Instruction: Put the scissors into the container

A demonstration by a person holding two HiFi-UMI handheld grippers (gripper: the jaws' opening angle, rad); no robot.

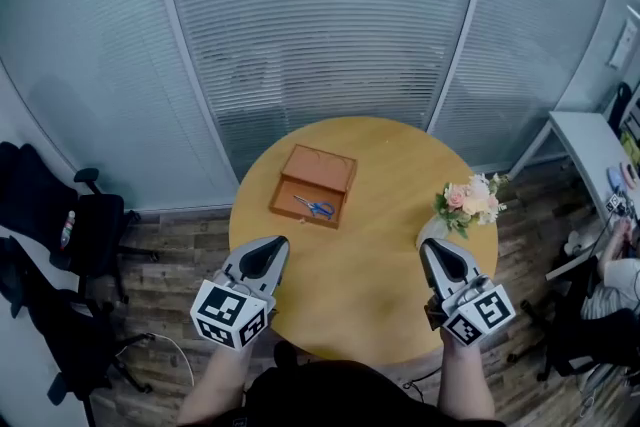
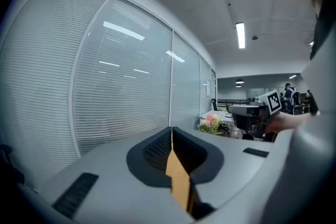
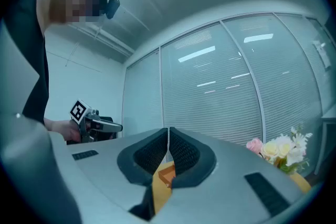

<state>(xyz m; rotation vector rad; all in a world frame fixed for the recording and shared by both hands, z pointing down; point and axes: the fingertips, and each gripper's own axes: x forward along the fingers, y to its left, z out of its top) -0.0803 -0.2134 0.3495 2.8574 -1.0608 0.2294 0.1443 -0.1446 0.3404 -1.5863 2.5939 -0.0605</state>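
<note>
Left gripper (image 2: 171, 132): jaws pressed together, nothing between them. Right gripper (image 3: 168, 134): jaws also closed tip to tip, empty.

Head view: the 2 grippers sit well apart over the near side of the round wooden table (image 1: 380, 255), one at each edge, tips pointing away from the person. Each is in a hand, marker cube nearest the body.

Scissors (image 1: 316, 207), blue handles, lie inside the container (image 1: 285, 196), an open brown wooden box with its lid back. It is on the far left part of the tabletop, well clear of both grippers.

Flowers (image 1: 470, 200), pink and cream, stand near the table's right edge, just beyond the right gripper.

Black office chairs (image 1: 95, 215) at left; glass wall with blinds (image 1: 320, 25) behind.
</note>
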